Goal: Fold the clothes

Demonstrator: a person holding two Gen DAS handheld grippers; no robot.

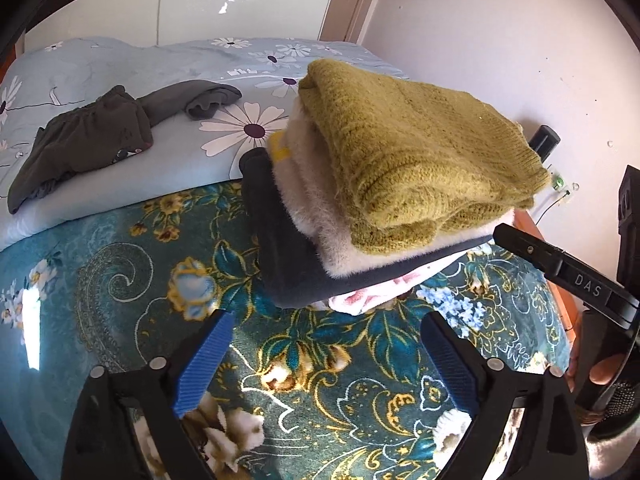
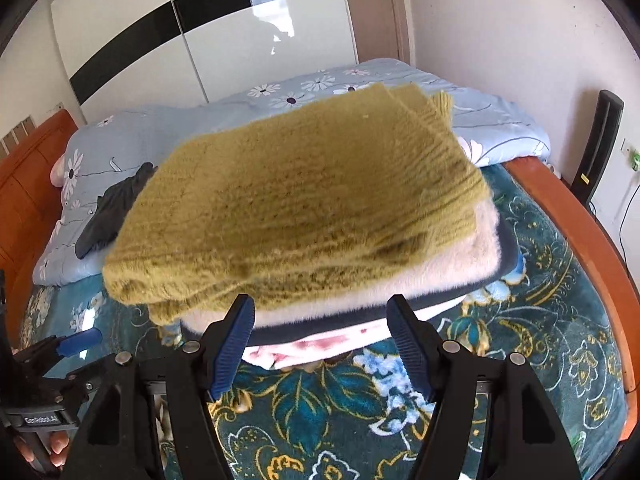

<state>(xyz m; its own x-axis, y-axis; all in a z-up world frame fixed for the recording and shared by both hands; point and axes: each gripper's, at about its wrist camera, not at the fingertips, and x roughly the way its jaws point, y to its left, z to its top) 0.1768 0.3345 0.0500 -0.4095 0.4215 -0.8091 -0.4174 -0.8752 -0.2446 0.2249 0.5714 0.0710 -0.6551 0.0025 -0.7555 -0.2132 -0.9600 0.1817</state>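
A folded stack lies on the teal floral blanket (image 1: 120,280): an olive knit sweater (image 1: 420,148) (image 2: 296,208) on top, a white fluffy garment (image 1: 312,200) under it, then a dark navy one (image 1: 288,276) and a pink-white one (image 1: 360,298) at the bottom. My left gripper (image 1: 328,320) stands open just before the stack's corner, nothing between its blue pads. My right gripper (image 2: 320,308) is open too, with the stack's near edge (image 2: 320,320) between its fingers and the pads not pressing on it. Each gripper shows in the other's view (image 1: 560,268) (image 2: 76,342). A crumpled dark grey garment (image 1: 88,140) lies on the quilt.
A light blue daisy quilt (image 1: 240,128) (image 2: 500,128) is bunched across the far half of the bed. An orange wooden bed frame (image 2: 580,216) borders the right side and far left. A white wardrobe (image 2: 240,40) stands behind; a black upright device (image 2: 596,152) leans by the right wall.
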